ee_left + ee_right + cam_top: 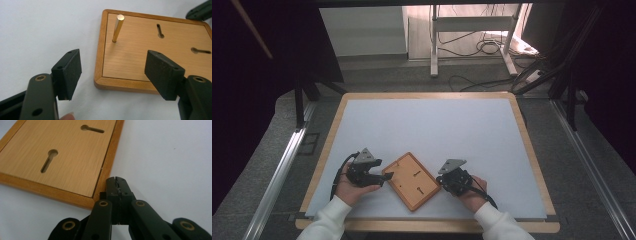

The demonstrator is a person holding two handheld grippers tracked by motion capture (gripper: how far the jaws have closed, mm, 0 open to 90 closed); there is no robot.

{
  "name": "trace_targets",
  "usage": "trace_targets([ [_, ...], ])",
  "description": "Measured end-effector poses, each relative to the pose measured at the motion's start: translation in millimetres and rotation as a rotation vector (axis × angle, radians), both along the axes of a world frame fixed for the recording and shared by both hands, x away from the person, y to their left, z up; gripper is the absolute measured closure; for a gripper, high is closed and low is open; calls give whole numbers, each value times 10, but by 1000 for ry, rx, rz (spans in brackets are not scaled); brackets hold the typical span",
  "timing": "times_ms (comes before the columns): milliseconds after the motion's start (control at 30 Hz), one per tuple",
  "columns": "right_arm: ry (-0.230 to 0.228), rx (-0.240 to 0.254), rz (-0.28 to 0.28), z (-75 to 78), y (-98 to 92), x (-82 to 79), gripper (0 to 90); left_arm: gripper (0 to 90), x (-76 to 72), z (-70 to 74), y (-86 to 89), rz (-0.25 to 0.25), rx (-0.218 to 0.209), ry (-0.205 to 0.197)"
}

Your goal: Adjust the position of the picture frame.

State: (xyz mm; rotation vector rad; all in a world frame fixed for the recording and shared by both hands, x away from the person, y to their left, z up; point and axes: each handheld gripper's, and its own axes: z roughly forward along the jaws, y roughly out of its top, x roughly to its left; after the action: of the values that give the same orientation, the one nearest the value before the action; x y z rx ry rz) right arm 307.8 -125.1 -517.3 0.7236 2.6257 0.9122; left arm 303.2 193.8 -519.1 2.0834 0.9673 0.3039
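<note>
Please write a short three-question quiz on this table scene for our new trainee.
1. True or false: the left tool has its jaws closed together.
2. What stands upright on the wooden frame back?
A. a brass-coloured peg
B. a screwdriver
C. a glass jar
3. Fill in: the right tool sits with its closed tips beside the frame's ____.

Key
1. False: in the left gripper view the jaws stand wide apart, with nothing between the pads.
2. A: the brass-coloured peg rises near one corner of the panel.
3. Corner: the tips lie by the frame's rim, on the white table surface; whether they touch the wood cannot be told.
</note>
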Motion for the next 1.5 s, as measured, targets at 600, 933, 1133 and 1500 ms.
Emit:
trace_targets([
  [600,-1,70,30,98,-150,-111,900,318,-50,10,57,12,-12,-8],
  [933,2,158,-99,78,-713,-66,567,368,-74,43,61,5,-24,-14],
  [1133,-41,192,-224,96,-939,-85,358,484,-112,55,79,0,-29,-15],
  [1500,-53,185,-258,91,-1019,-80,315,900,-255,47,232,-16,18,2],
])
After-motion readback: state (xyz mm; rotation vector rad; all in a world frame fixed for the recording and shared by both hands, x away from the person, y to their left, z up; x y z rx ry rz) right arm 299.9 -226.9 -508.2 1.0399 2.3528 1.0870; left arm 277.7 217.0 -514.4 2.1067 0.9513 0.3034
